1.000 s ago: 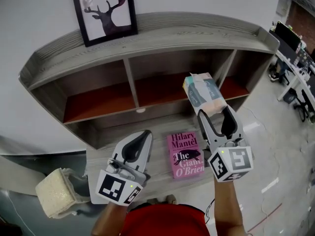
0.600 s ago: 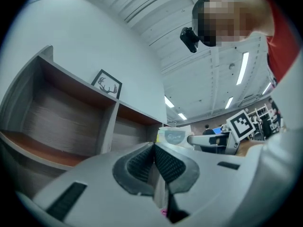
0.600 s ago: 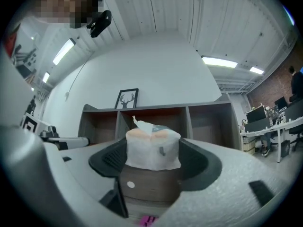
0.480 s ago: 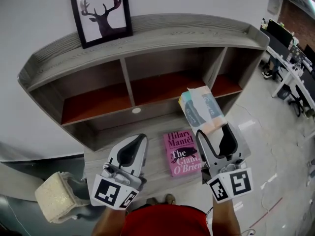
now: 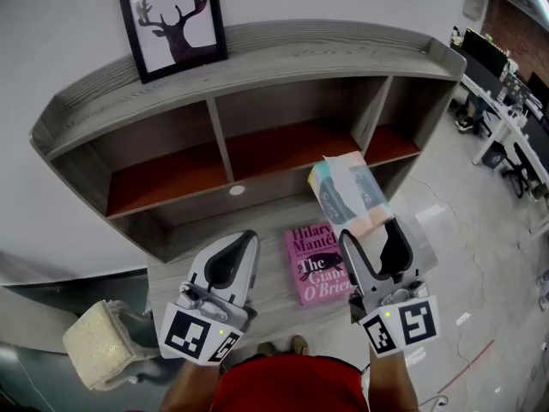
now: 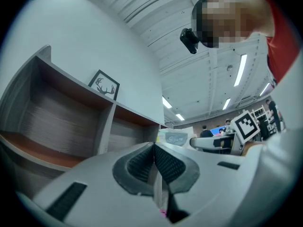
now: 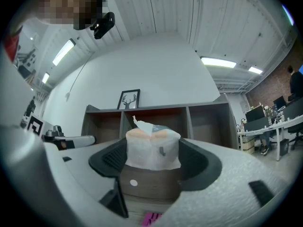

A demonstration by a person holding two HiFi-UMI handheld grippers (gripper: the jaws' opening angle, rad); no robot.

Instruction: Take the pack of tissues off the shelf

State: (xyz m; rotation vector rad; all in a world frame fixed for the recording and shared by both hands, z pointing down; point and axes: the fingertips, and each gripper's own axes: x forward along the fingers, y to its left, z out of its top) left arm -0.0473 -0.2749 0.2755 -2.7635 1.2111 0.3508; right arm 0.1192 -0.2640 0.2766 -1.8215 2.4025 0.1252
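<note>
**Tissue pack clear of the shelf, pinched in the right hand-held gripper**

A grey wooden shelf (image 5: 257, 54) with a curved top and three open compartments, each floored in reddish brown, fills the upper part of the head view. All three compartments show nothing inside. In front of it runs a grey table (image 5: 273, 303). A black-framed picture of a deer (image 5: 171, 22) leans against the wall on the shelf's top, toward its left end. A pink book (image 5: 316, 263) lies flat on the table, cover up, between the two grippers.

The right hand-held gripper (image 5: 371, 232) is pinching the pack of tissues (image 5: 347, 191): its own view shows both pads pressed against the sides of the white pack, a tissue tip sticking up from the top. The pack is in the air, outside the shelf, in front of the divider between the middle and right compartments and beyond the book.

The left hand-held gripper (image 5: 244, 240) hovers over the table left of the book, jaws pressed together with nothing between them.
</note>
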